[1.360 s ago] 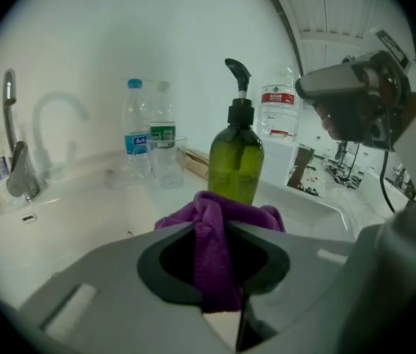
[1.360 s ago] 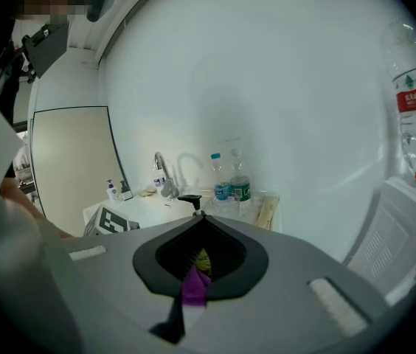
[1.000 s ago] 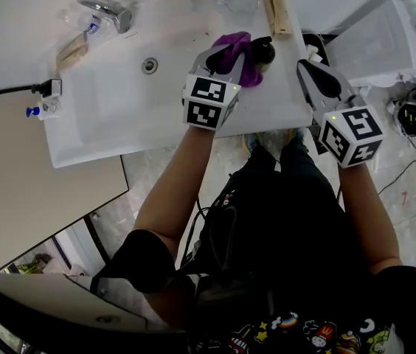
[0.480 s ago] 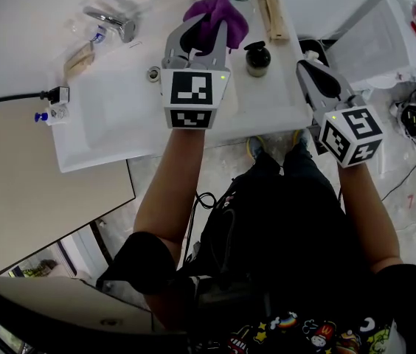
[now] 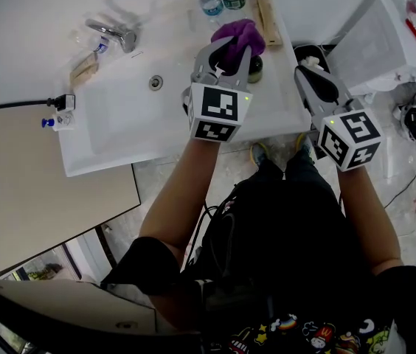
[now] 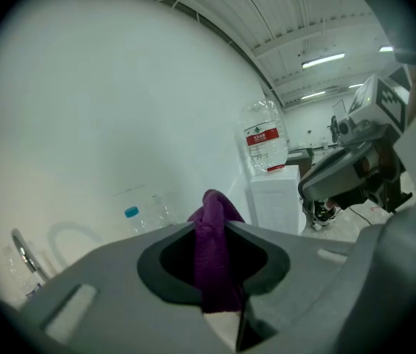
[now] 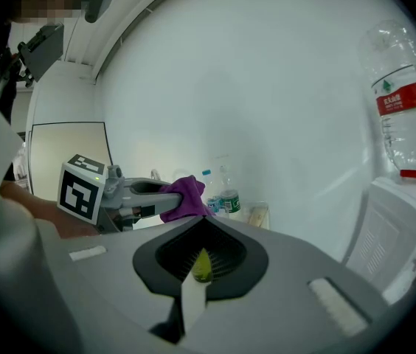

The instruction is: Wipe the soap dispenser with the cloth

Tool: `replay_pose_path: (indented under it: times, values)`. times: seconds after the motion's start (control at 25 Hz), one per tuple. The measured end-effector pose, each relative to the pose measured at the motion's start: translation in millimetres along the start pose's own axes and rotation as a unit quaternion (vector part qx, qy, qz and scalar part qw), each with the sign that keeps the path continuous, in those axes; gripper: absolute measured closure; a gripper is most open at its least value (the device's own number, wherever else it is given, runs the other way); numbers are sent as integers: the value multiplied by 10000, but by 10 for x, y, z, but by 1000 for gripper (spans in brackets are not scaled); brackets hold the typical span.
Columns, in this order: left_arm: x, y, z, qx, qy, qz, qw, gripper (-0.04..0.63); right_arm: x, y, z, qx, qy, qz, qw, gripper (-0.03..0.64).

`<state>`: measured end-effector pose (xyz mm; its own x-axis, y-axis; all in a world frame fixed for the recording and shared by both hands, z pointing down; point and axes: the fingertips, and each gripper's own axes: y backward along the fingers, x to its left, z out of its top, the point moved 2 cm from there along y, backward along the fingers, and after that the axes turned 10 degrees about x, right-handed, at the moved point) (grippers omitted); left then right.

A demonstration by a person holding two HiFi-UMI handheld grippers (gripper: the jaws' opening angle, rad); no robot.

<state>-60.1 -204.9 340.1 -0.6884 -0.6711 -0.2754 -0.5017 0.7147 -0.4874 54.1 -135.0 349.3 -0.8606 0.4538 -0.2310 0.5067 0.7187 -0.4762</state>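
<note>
My left gripper (image 5: 234,46) is shut on a purple cloth (image 5: 240,32) above the right side of the white sink counter (image 5: 119,135). The bunched cloth sticks up past the fingertips. The dark soap dispenser (image 5: 254,68) stands just right of and under that gripper, mostly hidden by cloth and jaws. In the left gripper view the cloth (image 6: 214,257) is pinched between the jaws of the left gripper (image 6: 212,227). My right gripper (image 5: 305,68) hovers shut and empty off the counter's right end. The right gripper view shows the left gripper (image 7: 130,196) holding the cloth (image 7: 184,198).
A chrome faucet (image 5: 112,31) and drain (image 5: 156,82) sit left in the basin. Water bottles (image 5: 212,2) and a wooden block (image 5: 265,15) stand at the back. A dark bin (image 5: 315,50) and a white water dispenser (image 5: 392,39) stand right of the counter.
The left gripper swung the cloth away to the back left of the dispenser, then came back right; the cloth is over the dispenser again. The right gripper held still.
</note>
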Motion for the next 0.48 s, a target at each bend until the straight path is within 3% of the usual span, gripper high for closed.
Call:
replay_pose_path:
  times: [0.48]
  values:
    - [264,-9,-241,324,685,444,9961,513,-41,72,-26,-28,-43,145,9999,592]
